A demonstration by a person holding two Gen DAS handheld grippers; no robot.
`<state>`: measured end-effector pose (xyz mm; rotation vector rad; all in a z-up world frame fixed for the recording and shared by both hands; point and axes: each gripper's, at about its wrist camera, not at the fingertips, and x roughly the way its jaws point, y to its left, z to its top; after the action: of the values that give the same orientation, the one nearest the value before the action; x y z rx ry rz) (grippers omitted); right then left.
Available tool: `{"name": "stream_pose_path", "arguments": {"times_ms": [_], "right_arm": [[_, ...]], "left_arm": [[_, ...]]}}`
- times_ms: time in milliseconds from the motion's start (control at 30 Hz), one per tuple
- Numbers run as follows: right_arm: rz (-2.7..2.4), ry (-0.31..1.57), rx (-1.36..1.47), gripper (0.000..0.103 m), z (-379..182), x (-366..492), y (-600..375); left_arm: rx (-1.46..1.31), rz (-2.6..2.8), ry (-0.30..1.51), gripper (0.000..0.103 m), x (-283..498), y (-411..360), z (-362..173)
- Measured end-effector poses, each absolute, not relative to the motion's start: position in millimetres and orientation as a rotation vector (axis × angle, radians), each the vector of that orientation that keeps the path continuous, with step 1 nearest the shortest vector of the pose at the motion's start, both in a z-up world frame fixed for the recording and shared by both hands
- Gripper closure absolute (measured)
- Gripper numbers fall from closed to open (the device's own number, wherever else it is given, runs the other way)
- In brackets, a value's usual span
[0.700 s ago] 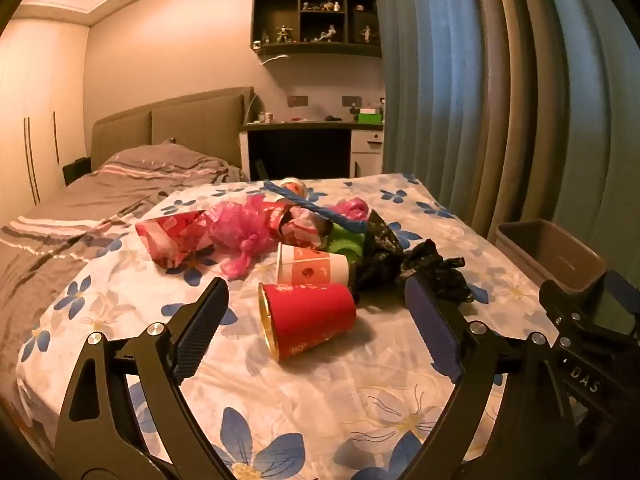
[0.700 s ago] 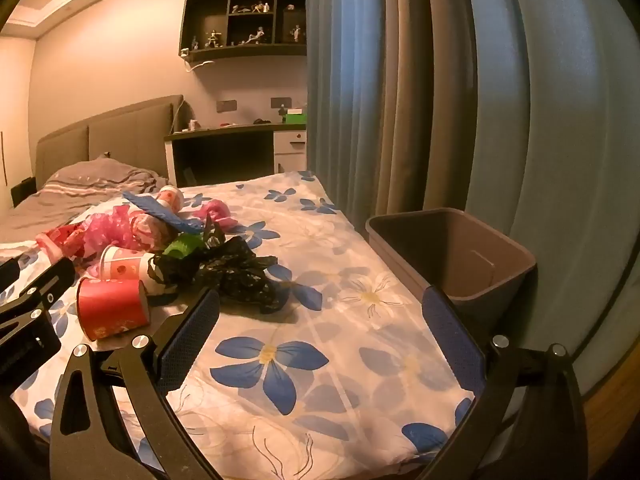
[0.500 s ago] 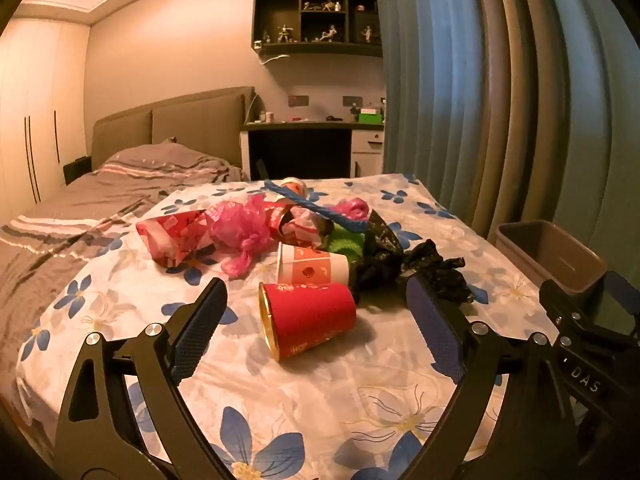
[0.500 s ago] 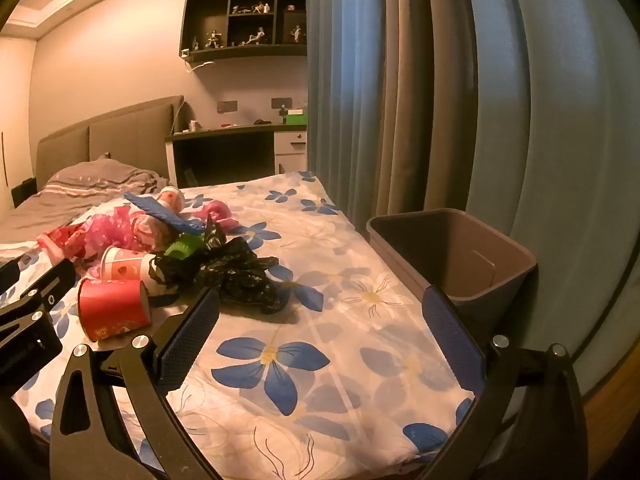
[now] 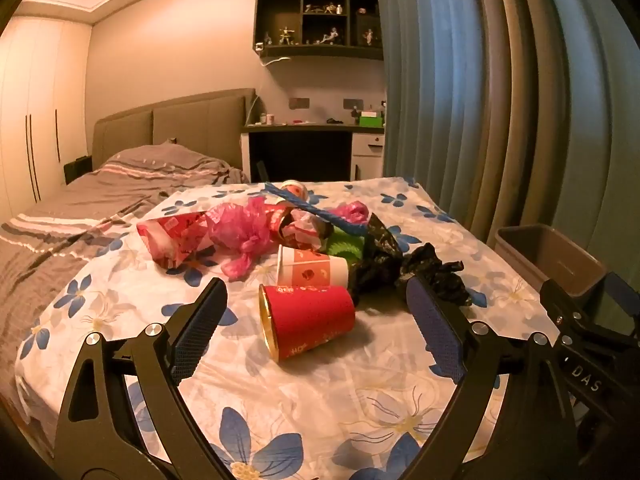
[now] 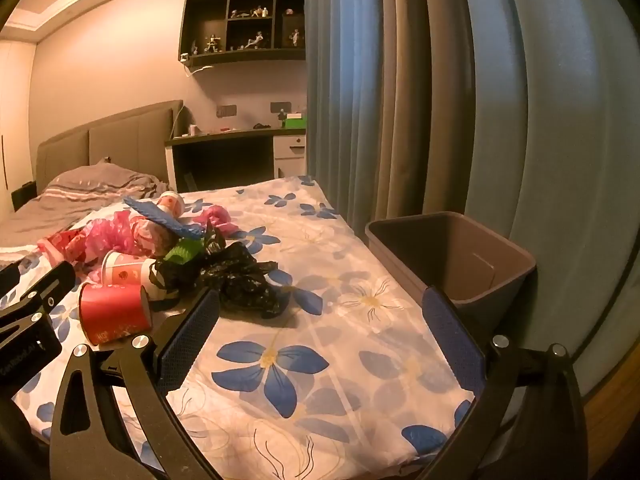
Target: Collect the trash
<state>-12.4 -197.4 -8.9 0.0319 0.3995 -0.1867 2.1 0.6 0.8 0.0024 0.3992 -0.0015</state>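
Note:
A heap of trash lies on the flowered bedsheet (image 5: 320,408). Nearest is a red paper cup (image 5: 310,320) (image 6: 114,312) on its side, with a white and orange cup (image 5: 312,271) (image 6: 128,270) behind it. A crumpled black plastic bag (image 5: 404,268) (image 6: 240,276), pink plastic (image 5: 240,232), a red wrapper (image 5: 176,236), something green (image 5: 344,246) and a blue strip (image 5: 316,210) make up the rest. My left gripper (image 5: 316,334) is open, just short of the red cup. My right gripper (image 6: 320,332) is open over bare sheet. A brown bin (image 6: 452,258) (image 5: 548,260) stands beside the bed on the right.
Blue-grey curtains (image 6: 480,100) hang close behind the bin. A grey striped duvet (image 5: 80,216) and a headboard (image 5: 180,124) fill the left. A desk (image 5: 312,148) and a wall shelf with figurines (image 5: 316,20) stand at the far end. The right gripper's body (image 5: 592,356) shows in the left wrist view.

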Motion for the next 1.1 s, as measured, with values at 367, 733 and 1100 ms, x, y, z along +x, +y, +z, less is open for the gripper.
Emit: {"name": "stream_pose_path", "arguments": {"times_ms": [367,733,1100], "right_arm": [[-0.187,0.398,0.034,0.005,-8.8,-11.5,-197.0],[-0.188,0.394,0.037,0.005,-7.8,-12.2,-197.9],[-0.189,0.391,0.040,0.005,-5.3,-13.1,-200.2]], "left_arm": [[-0.001,-0.003,0.396,0.013,0.9,1.3,1.0],[-0.002,-0.002,0.394,0.013,0.7,1.3,1.1],[-0.003,-0.003,0.392,0.013,0.5,1.3,1.1]]}}
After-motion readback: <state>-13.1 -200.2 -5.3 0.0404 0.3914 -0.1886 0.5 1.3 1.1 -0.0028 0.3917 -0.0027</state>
